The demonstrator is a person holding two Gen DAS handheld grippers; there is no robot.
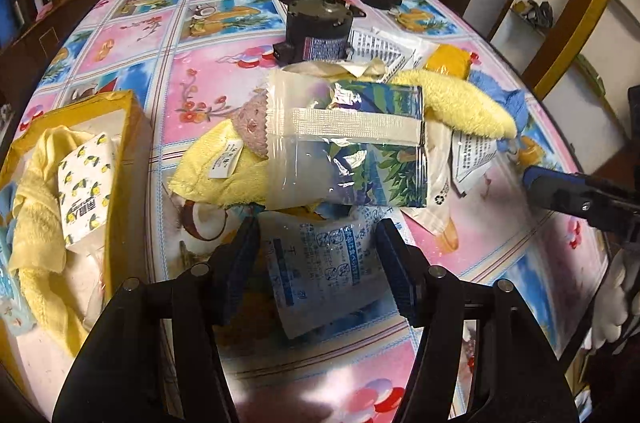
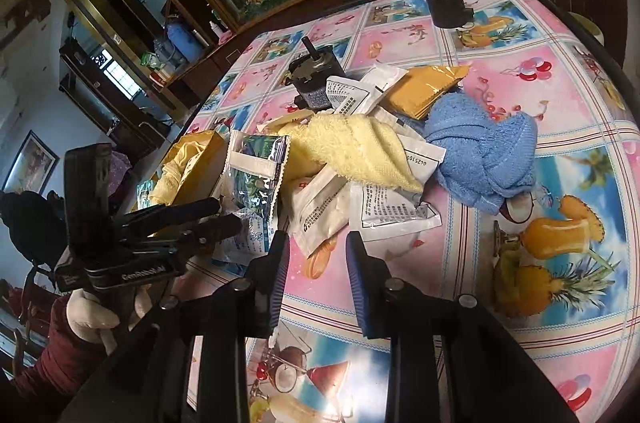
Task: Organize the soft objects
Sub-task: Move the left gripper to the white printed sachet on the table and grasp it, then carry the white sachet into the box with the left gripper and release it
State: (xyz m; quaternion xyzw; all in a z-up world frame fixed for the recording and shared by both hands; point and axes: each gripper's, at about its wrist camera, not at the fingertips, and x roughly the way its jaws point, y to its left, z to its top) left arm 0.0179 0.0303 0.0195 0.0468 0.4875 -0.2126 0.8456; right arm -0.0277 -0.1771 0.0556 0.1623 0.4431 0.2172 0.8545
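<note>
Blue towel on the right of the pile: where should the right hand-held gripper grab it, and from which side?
Grip the blue towel on its raised, bunched ridge, coming from above on its near right side. It lies crumpled in thick folds that open jaws can straddle, and that side faces bare tablecloth, while its left edge lies against the yellow towel and paper packets.

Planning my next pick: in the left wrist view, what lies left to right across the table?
Yellow box → lemon-print pack → clear bag → blue towel → right gripper.
</note>
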